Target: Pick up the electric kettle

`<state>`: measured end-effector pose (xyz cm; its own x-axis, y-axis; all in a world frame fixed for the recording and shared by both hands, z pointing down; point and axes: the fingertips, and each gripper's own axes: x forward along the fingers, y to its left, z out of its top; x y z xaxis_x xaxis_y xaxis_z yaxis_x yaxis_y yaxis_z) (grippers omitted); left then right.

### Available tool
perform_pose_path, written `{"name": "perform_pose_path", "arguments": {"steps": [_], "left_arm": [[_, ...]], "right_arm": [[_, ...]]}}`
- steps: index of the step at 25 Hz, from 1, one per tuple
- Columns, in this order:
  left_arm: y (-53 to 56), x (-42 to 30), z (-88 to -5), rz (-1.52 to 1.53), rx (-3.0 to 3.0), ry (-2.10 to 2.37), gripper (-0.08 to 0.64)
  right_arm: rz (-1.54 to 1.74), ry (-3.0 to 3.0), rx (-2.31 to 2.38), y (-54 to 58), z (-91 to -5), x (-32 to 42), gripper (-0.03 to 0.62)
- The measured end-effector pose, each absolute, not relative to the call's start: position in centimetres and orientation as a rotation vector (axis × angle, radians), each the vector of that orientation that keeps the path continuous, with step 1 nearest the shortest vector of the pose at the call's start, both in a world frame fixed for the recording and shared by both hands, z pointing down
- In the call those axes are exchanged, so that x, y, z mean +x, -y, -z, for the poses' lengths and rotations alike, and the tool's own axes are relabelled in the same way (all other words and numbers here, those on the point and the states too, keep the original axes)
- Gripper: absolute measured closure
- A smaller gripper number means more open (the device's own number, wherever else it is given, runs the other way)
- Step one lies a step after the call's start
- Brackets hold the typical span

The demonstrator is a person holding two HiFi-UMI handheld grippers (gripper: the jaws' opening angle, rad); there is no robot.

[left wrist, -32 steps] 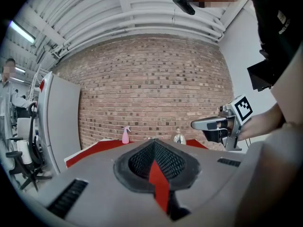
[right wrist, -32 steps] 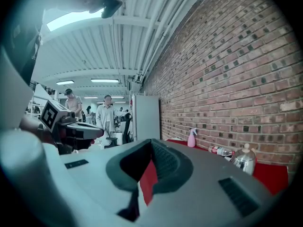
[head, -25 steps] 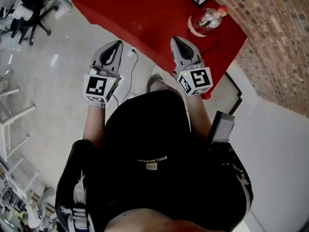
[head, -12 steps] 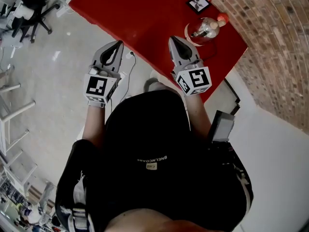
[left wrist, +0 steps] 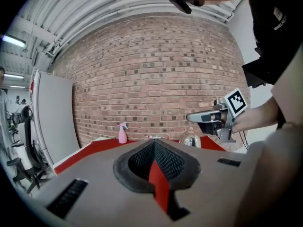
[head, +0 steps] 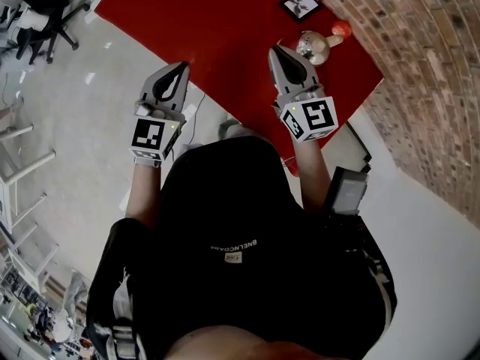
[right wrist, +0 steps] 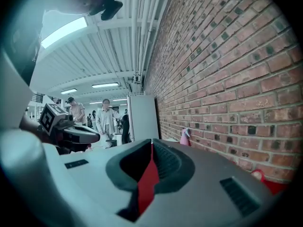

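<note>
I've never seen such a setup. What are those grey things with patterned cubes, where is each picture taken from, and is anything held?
No robot here: a person holds a tool in each hand. The left gripper and right gripper each end in two pinching fingers; the patterned cubes belong to them. The head view looks down from a camera on the person's head. The two gripper views come from cameras riding on each gripper, looking along its fingers. Ahead is a red table beside a brick wall. On it are a shiny electric kettle, a pink spray bottle and a small patterned card. Both pairs of fingers are shut and empty; nothing is held yet.
</note>
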<state>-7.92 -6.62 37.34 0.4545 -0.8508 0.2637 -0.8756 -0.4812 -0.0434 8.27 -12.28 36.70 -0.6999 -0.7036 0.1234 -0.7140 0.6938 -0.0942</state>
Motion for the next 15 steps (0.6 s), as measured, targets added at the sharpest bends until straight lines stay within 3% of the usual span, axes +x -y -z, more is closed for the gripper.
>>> {"name": "perform_pose_path", "arguments": {"steps": [15], "left_arm": [[10.4,-0.6,-38.7,-0.470,2.667,1.372,0.554]], "right_arm": [[-0.240,2.724,1.394,18.0,-37.4,20.4,0.584]]}}
